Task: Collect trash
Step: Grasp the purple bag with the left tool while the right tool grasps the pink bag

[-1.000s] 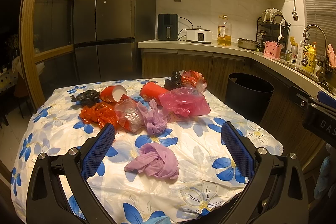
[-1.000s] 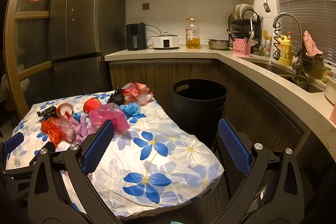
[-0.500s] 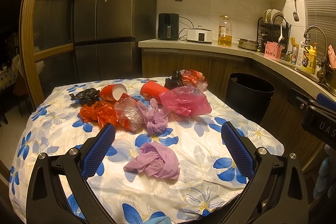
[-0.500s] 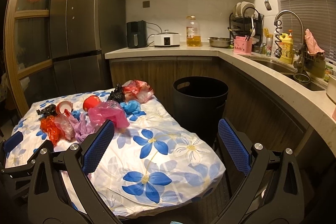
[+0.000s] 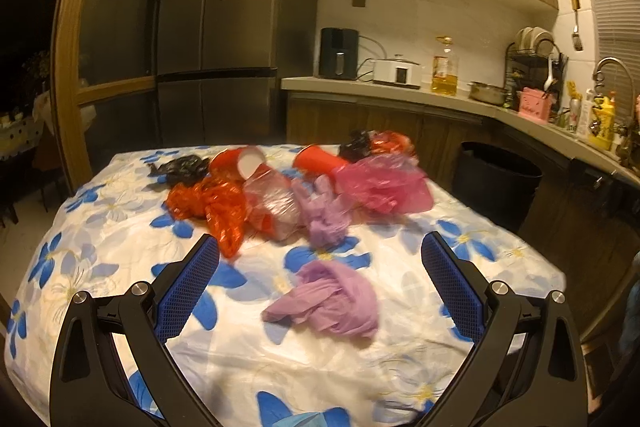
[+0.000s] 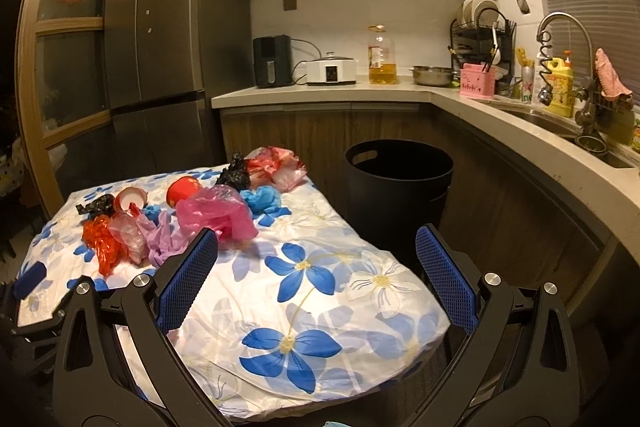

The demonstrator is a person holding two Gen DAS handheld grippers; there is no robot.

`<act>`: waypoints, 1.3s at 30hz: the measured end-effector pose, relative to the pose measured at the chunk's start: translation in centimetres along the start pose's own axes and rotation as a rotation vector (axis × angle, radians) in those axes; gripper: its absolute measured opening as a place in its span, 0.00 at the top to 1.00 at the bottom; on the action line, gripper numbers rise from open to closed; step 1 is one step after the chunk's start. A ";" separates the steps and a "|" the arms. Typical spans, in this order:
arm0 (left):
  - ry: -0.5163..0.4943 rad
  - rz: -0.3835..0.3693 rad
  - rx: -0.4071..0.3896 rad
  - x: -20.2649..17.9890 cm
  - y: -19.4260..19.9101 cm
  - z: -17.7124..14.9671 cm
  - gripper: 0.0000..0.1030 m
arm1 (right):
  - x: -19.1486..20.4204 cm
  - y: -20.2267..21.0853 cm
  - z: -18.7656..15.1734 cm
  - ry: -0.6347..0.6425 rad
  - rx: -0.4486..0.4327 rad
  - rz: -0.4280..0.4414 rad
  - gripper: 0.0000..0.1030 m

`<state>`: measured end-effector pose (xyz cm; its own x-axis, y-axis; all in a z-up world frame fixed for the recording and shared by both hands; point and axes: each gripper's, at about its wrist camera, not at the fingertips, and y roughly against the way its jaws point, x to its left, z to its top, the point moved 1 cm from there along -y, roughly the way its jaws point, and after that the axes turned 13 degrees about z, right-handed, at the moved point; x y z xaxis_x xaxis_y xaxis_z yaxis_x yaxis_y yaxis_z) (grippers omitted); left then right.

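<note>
Two grippers, both mine, hover over the near edge of the table [image 6: 360,311], which is draped in a white cloth with blue flowers. The left gripper [image 5: 320,291] has its pads spread wide, holding nothing; a crumpled purple glove [image 5: 332,299] lies on the cloth between them. The right gripper [image 6: 316,279] is likewise spread wide and holds nothing, over bare cloth at the table's right end.

The trash sits in a loose heap toward the far side of the table: an orange bag [image 5: 208,203], a clear bag [image 5: 272,199], a second purple glove [image 5: 324,215], a pink bag [image 5: 380,183], two red cups [image 5: 320,159] lying on their sides, a black bag [image 5: 180,167] at far left, and a blue glove [image 6: 262,199].

A black bin [image 6: 398,187] stands on the floor just beyond the table's right end, against the wooden cabinets. Behind are a dark refrigerator [image 6: 168,67] and a worktop carrying an oil bottle [image 6: 382,57] and a dish rack [image 6: 482,35].
</note>
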<state>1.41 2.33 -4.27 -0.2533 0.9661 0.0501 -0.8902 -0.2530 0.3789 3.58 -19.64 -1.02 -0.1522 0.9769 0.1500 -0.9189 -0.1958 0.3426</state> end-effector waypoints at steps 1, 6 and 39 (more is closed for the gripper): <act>0.002 0.008 -0.003 0.2 -0.5 -0.4 0.05 | 0.1 -0.3 -0.1 0.000 0.002 0.007 0.05; 0.016 -0.001 0.039 0.6 -3.6 -2.6 0.05 | 0.2 -1.4 -0.7 0.002 0.009 0.036 0.05; -0.017 -0.075 0.086 -1.2 -6.8 -1.0 0.93 | 1.6 -18.0 -0.7 -0.027 0.092 0.352 0.35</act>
<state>7.42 2.80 -7.82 -0.1801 0.9831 0.0343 -0.8706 -0.1755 0.4596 19.65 -14.46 -7.59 -0.4425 0.8460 0.2975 -0.7752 -0.5277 0.3474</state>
